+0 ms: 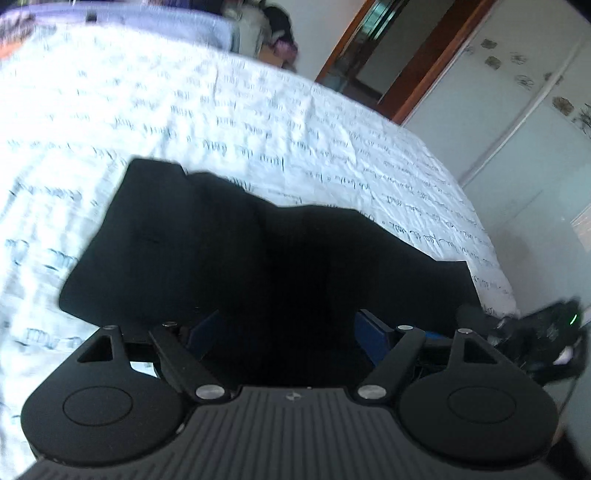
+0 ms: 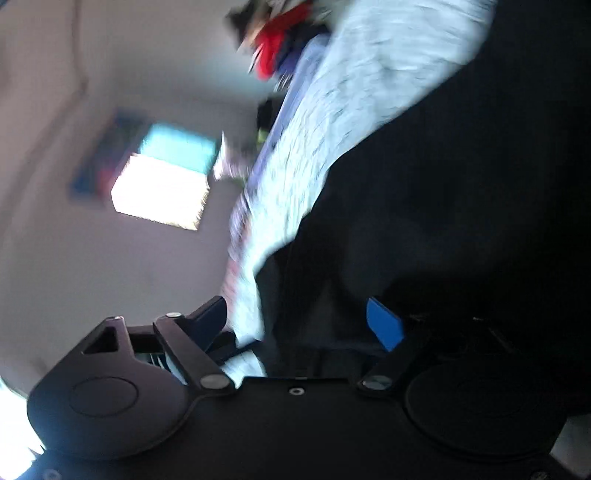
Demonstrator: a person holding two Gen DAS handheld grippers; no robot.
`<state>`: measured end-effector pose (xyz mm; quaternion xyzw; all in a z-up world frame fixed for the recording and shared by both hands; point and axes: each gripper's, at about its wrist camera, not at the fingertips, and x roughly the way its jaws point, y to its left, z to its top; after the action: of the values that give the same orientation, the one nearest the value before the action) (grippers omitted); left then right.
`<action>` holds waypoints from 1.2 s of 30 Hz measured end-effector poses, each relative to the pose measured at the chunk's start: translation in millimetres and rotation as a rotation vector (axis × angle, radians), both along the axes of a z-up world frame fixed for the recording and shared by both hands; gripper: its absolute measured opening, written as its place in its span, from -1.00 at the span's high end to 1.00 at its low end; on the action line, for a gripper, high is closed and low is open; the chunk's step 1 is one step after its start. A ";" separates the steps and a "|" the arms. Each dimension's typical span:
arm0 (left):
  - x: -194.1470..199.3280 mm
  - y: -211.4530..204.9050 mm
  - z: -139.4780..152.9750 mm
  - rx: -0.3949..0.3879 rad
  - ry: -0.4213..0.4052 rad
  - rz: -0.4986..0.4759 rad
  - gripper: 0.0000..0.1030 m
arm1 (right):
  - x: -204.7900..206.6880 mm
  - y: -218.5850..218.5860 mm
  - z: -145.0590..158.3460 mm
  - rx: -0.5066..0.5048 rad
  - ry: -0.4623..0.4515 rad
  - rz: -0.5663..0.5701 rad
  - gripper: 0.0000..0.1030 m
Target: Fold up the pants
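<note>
Black pants (image 1: 229,240) spread ahead of left gripper (image 1: 284,332), fingers apart, cloth running in between; grip not confirmed. Long axis crosswise to fingers. Right gripper (image 2: 295,325) equally close, fingers apart over the same cloth. Matte, soft fabric, partly folded, on printed white bedsheet (image 1: 258,122).

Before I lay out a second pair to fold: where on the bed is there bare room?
Bare bedsheet runs beyond the black pants, up to the lilac fabric at the far edge, and down their left side. The near right corner is crowded: pants reach the mattress edge beside the right gripper.
</note>
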<state>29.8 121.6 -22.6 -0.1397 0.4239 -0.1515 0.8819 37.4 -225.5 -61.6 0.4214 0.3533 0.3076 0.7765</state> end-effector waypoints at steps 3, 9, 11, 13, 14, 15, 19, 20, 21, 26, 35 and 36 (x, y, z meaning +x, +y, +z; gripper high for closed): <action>-8.8 -15.3 12.5 0.047 -0.143 -0.032 -0.60 | 6.1 1.5 22.0 0.128 -0.062 -0.006 -0.83; -14.0 -39.5 3.5 0.195 -0.222 -0.094 -0.66 | 40.5 45.1 -31.6 0.267 0.093 0.011 -0.37; -18.8 -28.5 -1.8 0.161 -0.197 -0.071 -0.67 | 35.3 53.3 -19.1 0.140 0.061 0.059 -0.40; -21.8 -18.9 -3.6 0.108 -0.185 -0.027 -0.67 | 32.9 49.5 -0.3 0.172 0.073 0.067 -0.79; -19.7 -18.8 -5.8 0.078 -0.194 -0.008 -0.67 | 32.7 45.7 9.0 0.209 0.042 0.057 -0.91; -17.7 -20.6 -7.4 0.055 -0.201 0.014 -0.70 | 31.8 42.2 15.6 0.237 0.002 0.045 -0.98; 4.1 -45.8 -43.2 0.195 -0.091 0.046 -0.73 | 40.6 50.1 -16.9 0.263 0.096 0.018 -0.90; 6.7 -46.6 -52.3 0.229 -0.064 0.059 -0.74 | 41.0 54.6 -18.6 0.216 0.089 0.028 -0.58; 1.4 -45.9 -52.4 0.230 -0.100 0.056 -0.78 | 42.0 58.0 -9.3 0.166 0.100 0.049 -0.66; -3.3 -44.7 -41.7 0.231 -0.121 0.038 -0.83 | 67.5 62.4 45.1 0.193 -0.046 0.040 -1.00; -9.7 1.6 -39.7 0.170 -0.066 0.120 -0.79 | 137.4 89.5 41.8 0.104 0.077 0.062 -1.00; -6.5 2.4 -33.0 0.153 -0.087 0.118 -0.81 | 136.1 90.4 48.8 0.135 0.041 0.066 -1.00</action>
<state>23.3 124.1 -55.6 -0.0899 0.3865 -0.0723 0.9151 173.5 -135.1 -12.8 0.4673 0.3612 0.3475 0.7283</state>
